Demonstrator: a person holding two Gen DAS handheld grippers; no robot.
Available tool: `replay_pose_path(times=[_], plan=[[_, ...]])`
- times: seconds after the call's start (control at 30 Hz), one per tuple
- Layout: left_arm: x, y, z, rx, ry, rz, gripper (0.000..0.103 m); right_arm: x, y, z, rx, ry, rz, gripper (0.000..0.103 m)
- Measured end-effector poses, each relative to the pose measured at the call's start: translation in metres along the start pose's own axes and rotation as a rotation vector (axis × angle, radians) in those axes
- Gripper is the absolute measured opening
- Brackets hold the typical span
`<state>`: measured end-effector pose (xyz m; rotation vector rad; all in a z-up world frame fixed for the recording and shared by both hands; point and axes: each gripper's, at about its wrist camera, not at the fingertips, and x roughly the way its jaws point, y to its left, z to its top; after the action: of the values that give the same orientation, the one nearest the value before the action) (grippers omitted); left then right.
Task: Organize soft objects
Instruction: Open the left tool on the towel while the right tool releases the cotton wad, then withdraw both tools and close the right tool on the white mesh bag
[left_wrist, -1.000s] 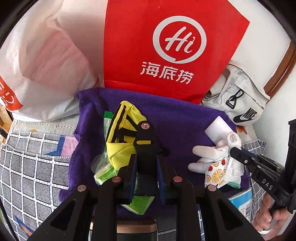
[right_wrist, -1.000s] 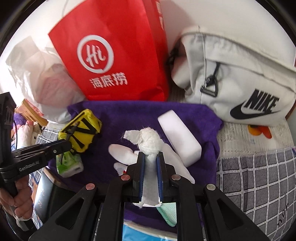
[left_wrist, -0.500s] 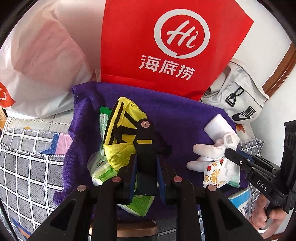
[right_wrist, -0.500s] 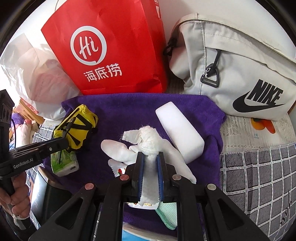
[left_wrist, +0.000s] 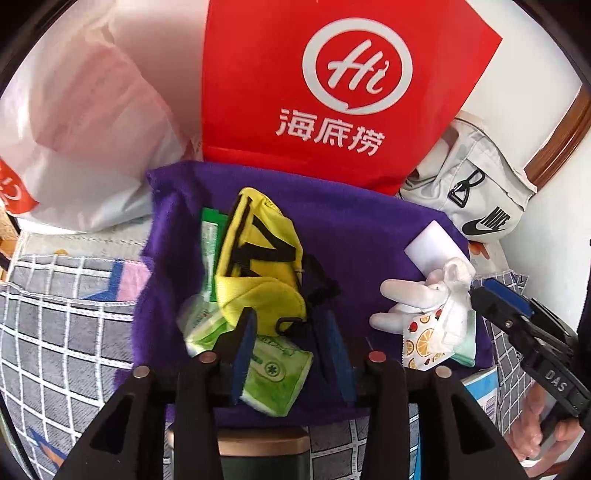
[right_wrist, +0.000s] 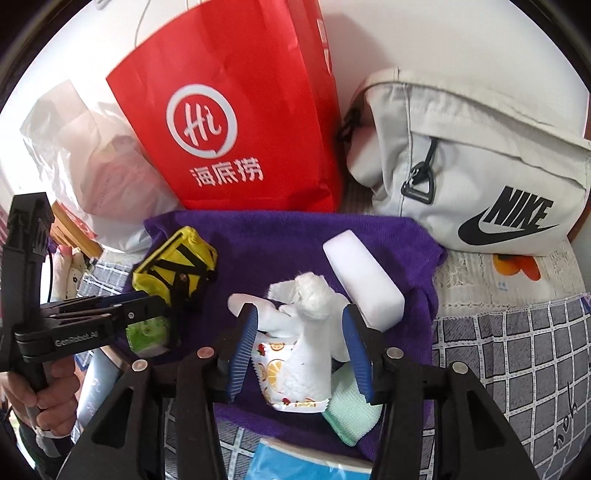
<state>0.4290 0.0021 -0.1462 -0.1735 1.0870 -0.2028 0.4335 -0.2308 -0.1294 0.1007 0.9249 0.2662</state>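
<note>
A purple towel (left_wrist: 369, 229) carries the soft things. My left gripper (left_wrist: 287, 317) is opening its jaws. The lower edge of a yellow pouch (left_wrist: 258, 251) with black straps lies between the pads, unpressed, on green tissue packs (left_wrist: 277, 373). My right gripper (right_wrist: 300, 312) is opening too. A crumpled white wad (right_wrist: 310, 295) stands free between its pads, over a white glove (right_wrist: 243, 301), a fruit-print packet (right_wrist: 273, 358) and a mint cloth (right_wrist: 351, 413). A white block (right_wrist: 362, 277) lies just behind. The left gripper (right_wrist: 140, 306) shows by the pouch (right_wrist: 173, 258).
A red paper bag (left_wrist: 332, 92) stands behind the towel, with a white plastic bag (left_wrist: 74, 129) to its left and a pale Nike bag (right_wrist: 480, 177) to its right. A grey checked cover (right_wrist: 517, 350) lies around. A blue pack (right_wrist: 295, 465) sits near the front edge.
Both grippers' jaws have parted. The left let go of the pouch's black strap and the right let go of the white wad. Neither hand has shifted much.
</note>
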Motion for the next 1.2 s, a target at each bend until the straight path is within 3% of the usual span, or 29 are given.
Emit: replay_pose_path(times=[0.3, 0.63, 0.83, 0.9, 1.2], plan=[[-0.035, -0.004, -0.011, 0.003, -0.034, 0.023, 0.042, -0.044, 0.012, -0.016, -0.012, -0.036, 0.002, 0.051], [-0.089, 0.005, -0.059, -0.025, -0.074, 0.006, 0.045, -0.091, 0.031, -0.078, -0.004, -0.026, 0.071, 0.056], [-0.112, 0.016, -0.096, -0.03, -0.117, 0.049, 0.049, -0.12, 0.056, -0.121, -0.025, -0.043, 0.117, 0.068], [-0.121, 0.021, -0.107, -0.038, -0.14, 0.046, 0.052, -0.125, 0.065, -0.137, -0.032, -0.034, 0.149, 0.073], [-0.136, 0.045, -0.157, -0.083, -0.17, 0.071, 0.052, -0.114, 0.099, -0.206, -0.08, 0.078, 0.168, 0.073]])
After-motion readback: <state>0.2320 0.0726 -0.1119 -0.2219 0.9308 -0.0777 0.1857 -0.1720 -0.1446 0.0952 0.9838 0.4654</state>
